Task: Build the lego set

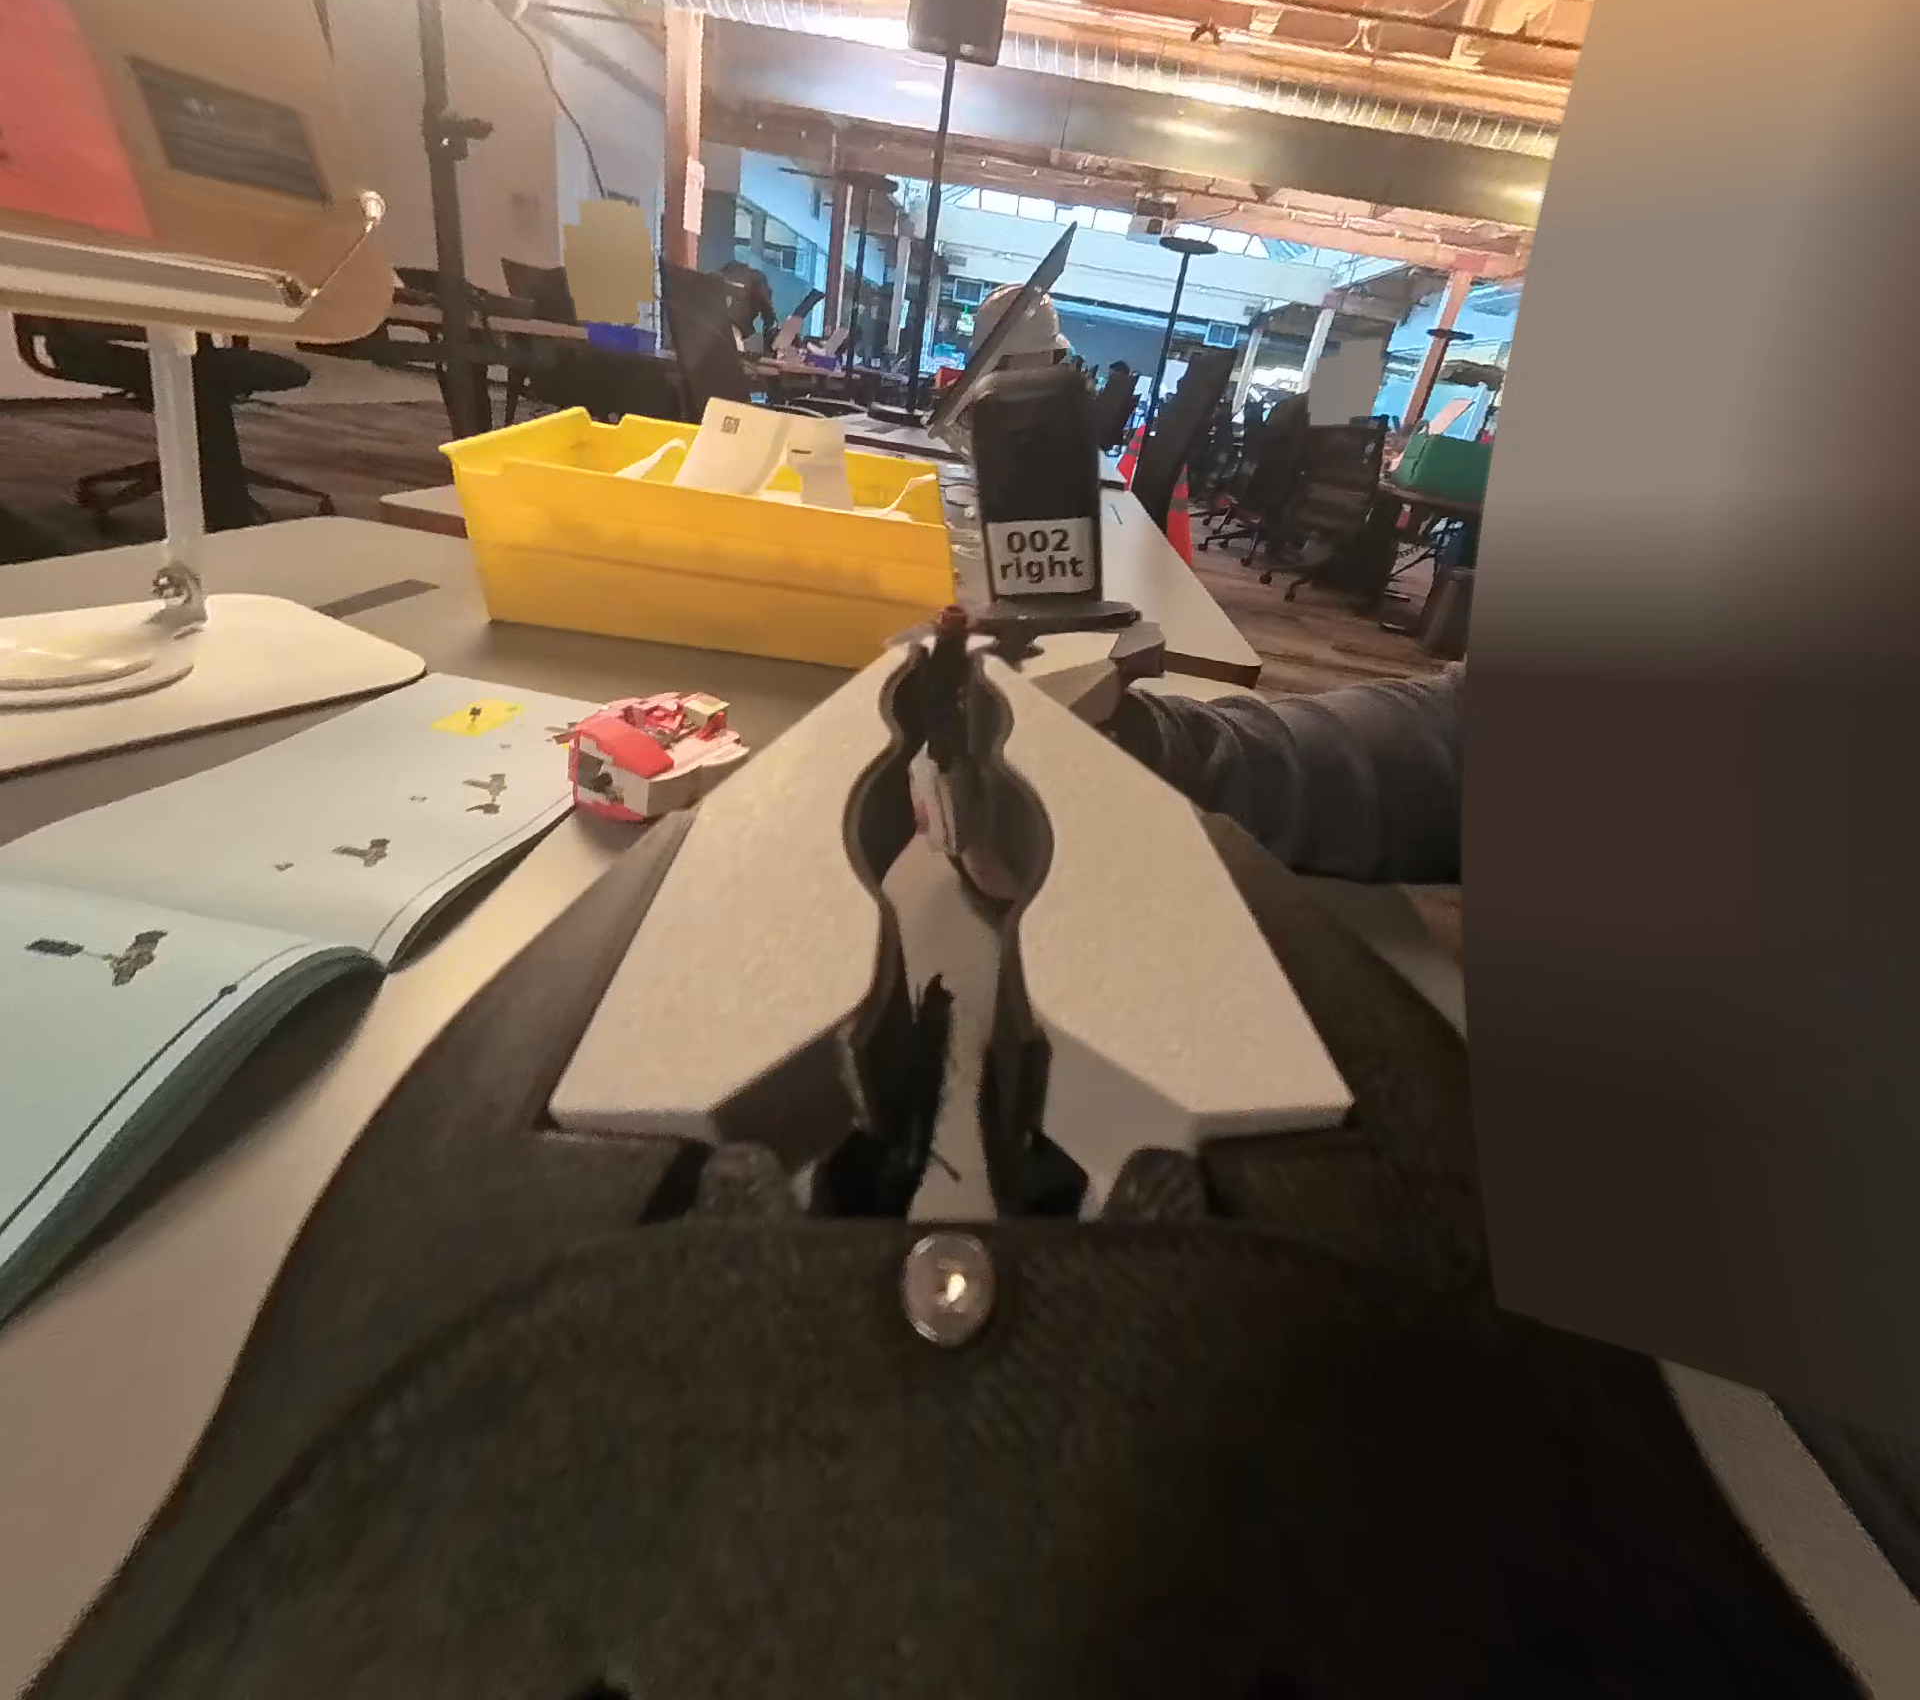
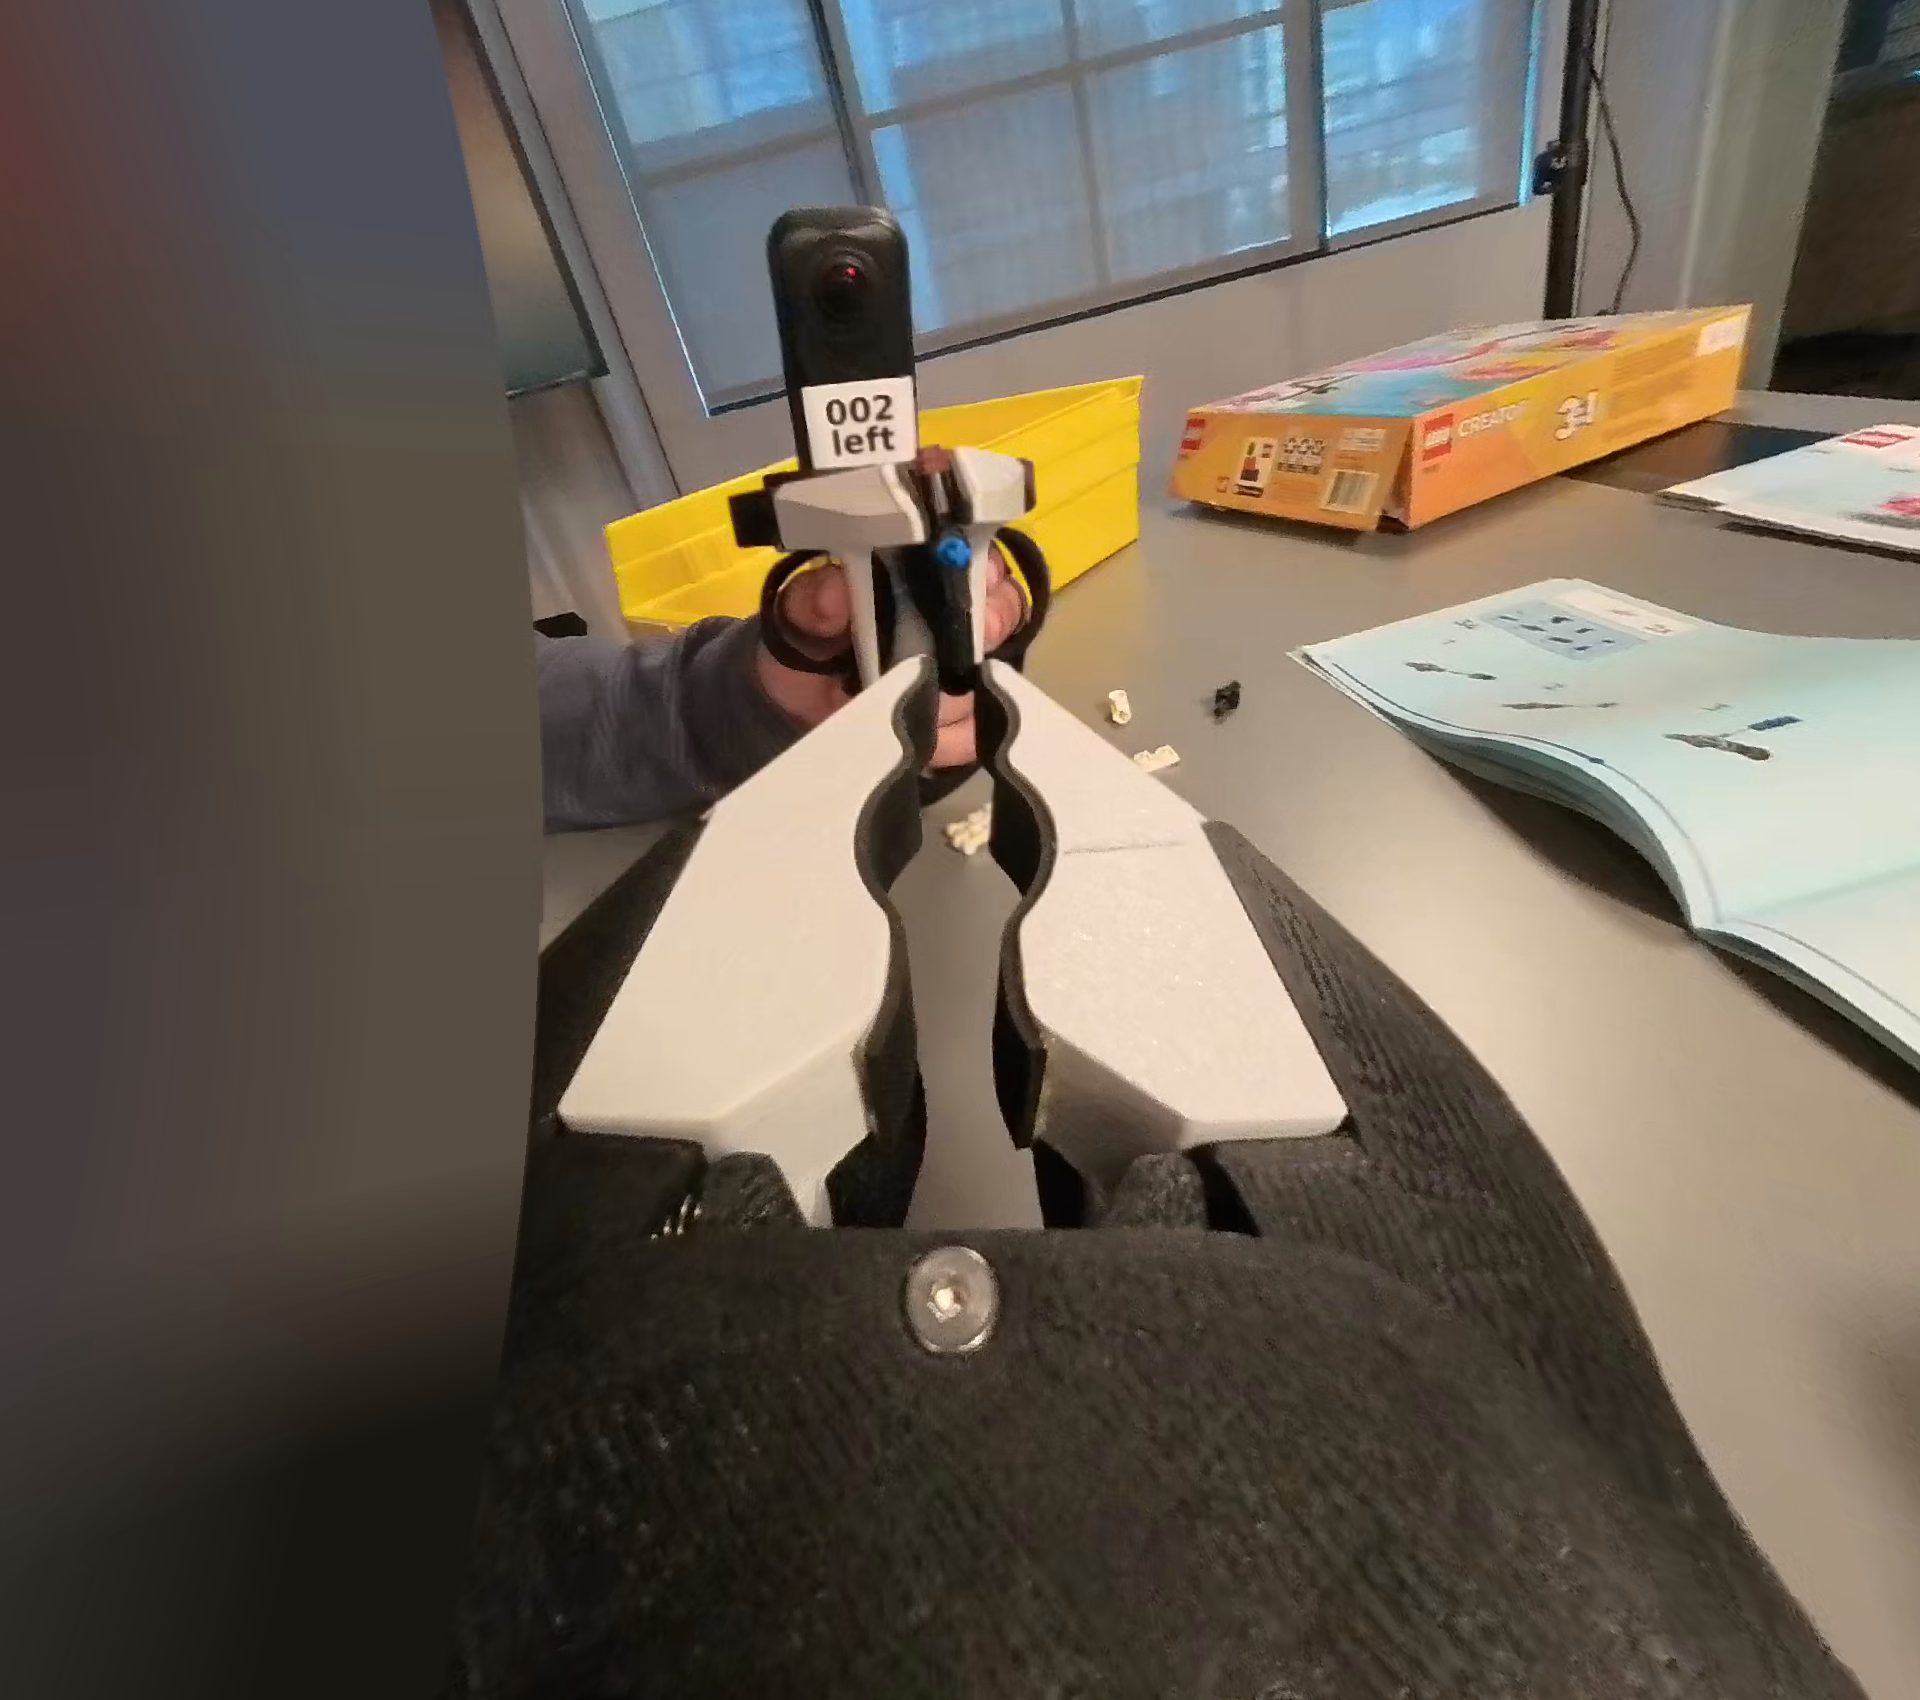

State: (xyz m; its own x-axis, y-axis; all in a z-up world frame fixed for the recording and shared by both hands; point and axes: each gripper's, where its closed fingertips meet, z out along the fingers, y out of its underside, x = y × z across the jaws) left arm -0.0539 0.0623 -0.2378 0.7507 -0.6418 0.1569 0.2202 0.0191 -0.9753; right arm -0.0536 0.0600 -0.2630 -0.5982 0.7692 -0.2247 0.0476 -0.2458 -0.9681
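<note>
1. In the left wrist view, our left gripper [image 1: 951,663] has its fingers drawn narrow on a slim black-and-white brick piece [image 1: 943,736] with a dark red tip.
2. Our right gripper [image 2: 954,682] pinches the black lower end of the same piece [image 2: 954,611], just below its blue pin.
3. The two grippers meet tip to tip above the grey table [image 2: 1351,819].
4. To the left lie a red-and-white model [image 1: 649,751] and an open booklet [image 1: 260,840]; a yellow bin [image 1: 696,559] stands farther back.
5. Only the right wrist view shows the orange box [image 2: 1475,424] and loose small parts [image 2: 1226,696] on bare tabletop.
</note>
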